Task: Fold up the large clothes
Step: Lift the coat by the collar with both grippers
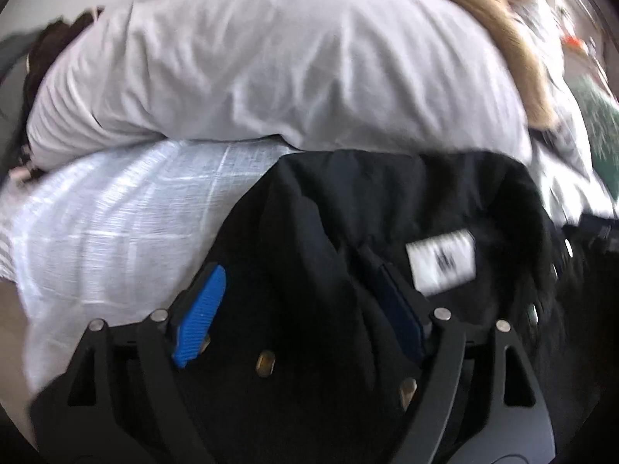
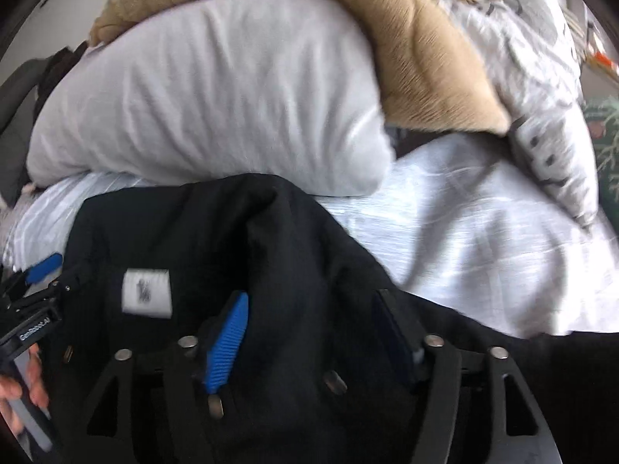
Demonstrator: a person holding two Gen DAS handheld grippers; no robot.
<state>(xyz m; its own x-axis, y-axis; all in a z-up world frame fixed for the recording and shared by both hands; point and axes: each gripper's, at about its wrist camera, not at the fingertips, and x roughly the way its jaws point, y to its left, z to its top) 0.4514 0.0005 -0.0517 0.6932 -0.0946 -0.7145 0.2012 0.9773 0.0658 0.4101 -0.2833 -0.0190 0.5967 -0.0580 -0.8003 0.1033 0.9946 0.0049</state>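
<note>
A black garment [image 1: 348, 201] lies bunched on a white bed sheet [image 1: 116, 224], its white neck label [image 1: 441, 263] facing up. My left gripper [image 1: 300, 282] stands open, a fold of the black cloth heaped between its fingers and the blue pad [image 1: 201, 317] bare. In the right wrist view the same black garment [image 2: 193, 224] and label [image 2: 147, 290] lie below my right gripper [image 2: 315, 297], also open with a ridge of cloth between its fingers. The left gripper's blue pad [image 2: 42, 266] and the person's hand [image 2: 19, 386] show at the left edge.
A big white pillow [image 2: 212, 89] lies just beyond the garment. A tan fluffy blanket [image 2: 418, 50] drapes over it, with a grey patterned duvet [image 2: 541, 96] to the right. Bare sheet [image 2: 483, 239] stretches right of the garment. Dark clothing [image 1: 46, 46] sits far left.
</note>
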